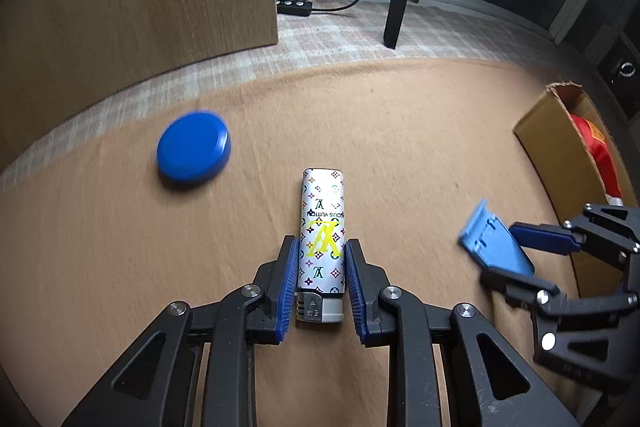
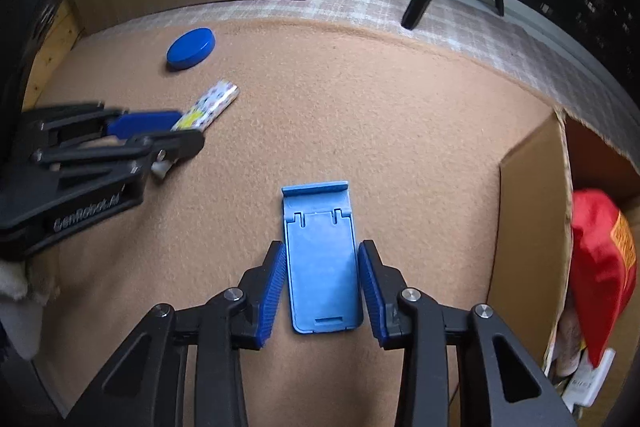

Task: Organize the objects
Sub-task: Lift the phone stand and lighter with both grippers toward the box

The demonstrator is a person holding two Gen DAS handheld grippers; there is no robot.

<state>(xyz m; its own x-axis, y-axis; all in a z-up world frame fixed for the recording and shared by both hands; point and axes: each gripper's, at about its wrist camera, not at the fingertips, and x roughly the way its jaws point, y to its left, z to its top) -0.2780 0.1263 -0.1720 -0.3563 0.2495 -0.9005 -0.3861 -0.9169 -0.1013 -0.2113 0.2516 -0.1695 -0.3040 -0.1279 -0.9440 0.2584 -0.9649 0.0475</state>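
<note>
cardboard box (image 2: pixel 532 227): red packet (image 2: pixel 600 267) inside | left gripper (image 1: pixel 322 267): jaws part-open, straddling lighter (image 1: pixel 322 239) on counter (image 1: pixel 400 147), contact unclear | right gripper (image 2: pixel 322 279): jaws part-open around blue phone stand (image 2: pixel 322 267), small gaps | blue lid (image 1: pixel 194 147) apart

Both the left claw (image 1: pixel 321 247) and right claw (image 2: pixel 322 253) sit low, jaws slightly parted, pointing forward.

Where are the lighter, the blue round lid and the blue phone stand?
lighter (image 1: pixel 322 227), left wrist view, on its patterned body.
blue round lid (image 1: pixel 193 146), left wrist view, on its flat top.
blue phone stand (image 2: pixel 322 263), right wrist view, on its flat back plate.
</note>
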